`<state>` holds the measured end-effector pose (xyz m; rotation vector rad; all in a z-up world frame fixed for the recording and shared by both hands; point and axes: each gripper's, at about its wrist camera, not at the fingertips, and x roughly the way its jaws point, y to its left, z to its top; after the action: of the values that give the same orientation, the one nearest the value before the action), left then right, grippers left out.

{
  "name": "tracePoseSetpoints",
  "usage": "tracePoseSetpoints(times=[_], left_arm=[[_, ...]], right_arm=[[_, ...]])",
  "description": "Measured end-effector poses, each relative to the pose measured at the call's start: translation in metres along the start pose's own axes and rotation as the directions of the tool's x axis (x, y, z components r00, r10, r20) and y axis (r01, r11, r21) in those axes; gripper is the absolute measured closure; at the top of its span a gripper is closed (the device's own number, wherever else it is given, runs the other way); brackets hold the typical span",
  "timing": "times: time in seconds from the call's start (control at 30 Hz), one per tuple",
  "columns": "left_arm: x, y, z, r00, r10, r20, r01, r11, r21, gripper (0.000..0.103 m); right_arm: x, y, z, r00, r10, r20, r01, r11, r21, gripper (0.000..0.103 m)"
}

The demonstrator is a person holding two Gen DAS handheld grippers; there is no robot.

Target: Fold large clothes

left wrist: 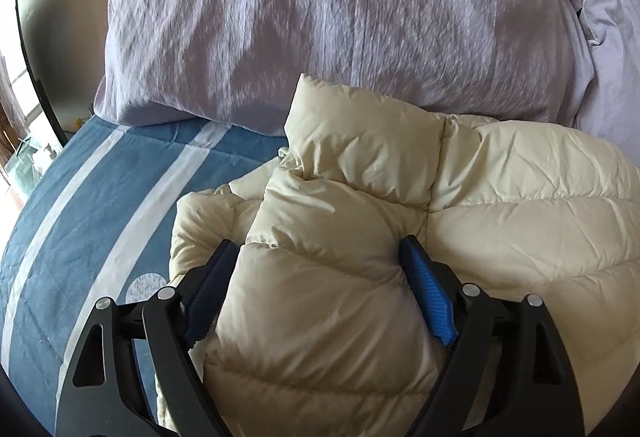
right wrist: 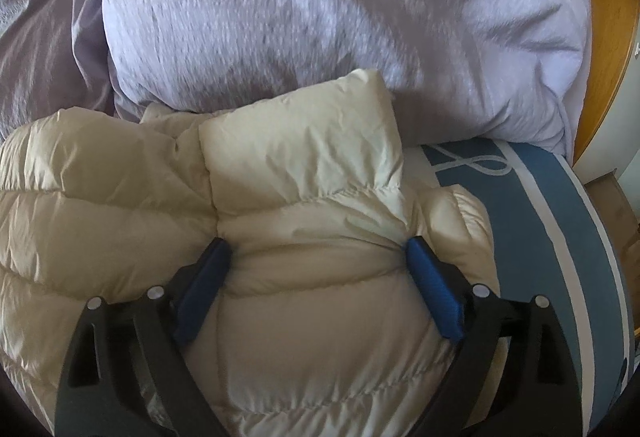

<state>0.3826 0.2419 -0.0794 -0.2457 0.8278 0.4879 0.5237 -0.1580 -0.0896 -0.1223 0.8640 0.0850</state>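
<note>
A cream quilted puffer jacket (left wrist: pixel 500 205) lies on a blue bed cover with white stripes (left wrist: pixel 100 197). Its collar stands up at the far end (left wrist: pixel 360 133). My left gripper (left wrist: pixel 318 249) is open, its blue pads set on either side of a puffy fold at the jacket's left side. In the right wrist view the same jacket (right wrist: pixel 100 205) fills the lower frame. My right gripper (right wrist: pixel 318 247) is open too, its jaws straddling a thick fold at the jacket's right side, just below the collar (right wrist: pixel 300 141).
A large lilac fuzzy pillow (left wrist: pixel 320 17) lies right behind the jacket, also in the right wrist view (right wrist: pixel 340 9). A second lilac cushion (right wrist: pixel 48 37) sits beside it. A wooden headboard (right wrist: pixel 612 37) is at the far right. The bed edge curves at left (left wrist: pixel 36 173).
</note>
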Motion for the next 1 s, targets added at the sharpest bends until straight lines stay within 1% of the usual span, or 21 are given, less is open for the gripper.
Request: tracePoseSetpoints(times=[0.13,0.23,0.33,0.43,0.5,0.6,0.67,0.73,0.83,0.9,0.97,1.0], left_arm=[[0.009,0.005,0.004,1.0,-0.014,-0.023,0.014,1.0,-0.009,0.017],[0.013,0.01,0.005,0.999,-0.034,-0.03,0.034,0.999,-0.028,0.016],[0.016,0.016,0.008,0.999,-0.037,-0.032,0.036,0.999,-0.033,0.016],[0.004,0.024,0.007,0.997,-0.056,-0.044,0.053,0.997,-0.056,0.017],[-0.013,0.036,0.005,0.996,-0.079,-0.036,0.076,0.995,-0.065,0.017],[-0.035,0.057,-0.001,0.997,-0.068,-0.021,0.067,0.995,-0.068,0.017],[-0.047,0.074,-0.008,0.998,-0.066,-0.02,0.064,0.995,-0.082,0.017],[-0.054,0.094,-0.016,0.997,-0.071,-0.034,0.067,0.992,-0.106,0.017],[-0.061,0.116,-0.032,0.993,-0.102,-0.06,0.092,0.983,-0.157,0.017],[-0.059,0.125,-0.036,0.99,-0.124,-0.071,0.109,0.976,-0.188,0.017],[-0.058,0.13,-0.042,0.984,-0.155,-0.085,0.133,0.967,-0.218,0.017],[-0.064,0.118,-0.054,0.981,-0.17,-0.092,0.146,0.963,-0.226,0.017]], right_arm=[[0.007,-0.004,0.001,1.0,0.012,-0.027,-0.011,1.0,0.014,0.012],[0.009,-0.006,0.001,0.999,0.007,-0.033,-0.007,1.0,0.016,0.012],[0.011,-0.011,0.006,0.999,0.02,-0.035,-0.019,0.999,0.028,0.011],[0.001,-0.022,0.005,0.998,0.036,-0.048,-0.034,0.998,0.05,0.011],[-0.016,-0.031,0.001,0.998,0.054,-0.03,-0.052,0.996,0.066,0.011],[-0.041,-0.049,-0.006,0.998,0.067,-0.011,-0.066,0.993,0.098,0.01],[-0.053,-0.062,-0.013,0.996,0.083,-0.016,-0.08,0.989,0.128,0.01],[-0.061,-0.077,-0.024,0.995,0.097,-0.032,-0.091,0.984,0.154,0.01],[-0.065,-0.093,-0.039,0.992,0.114,-0.055,-0.102,0.977,0.187,0.01],[-0.064,-0.104,-0.05,0.987,0.144,-0.074,-0.125,0.968,0.22,0.01],[-0.059,-0.116,-0.059,0.978,0.184,-0.098,-0.153,0.953,0.26,0.01],[-0.058,-0.12,-0.065,0.973,0.203,-0.107,-0.167,0.946,0.277,0.01]])
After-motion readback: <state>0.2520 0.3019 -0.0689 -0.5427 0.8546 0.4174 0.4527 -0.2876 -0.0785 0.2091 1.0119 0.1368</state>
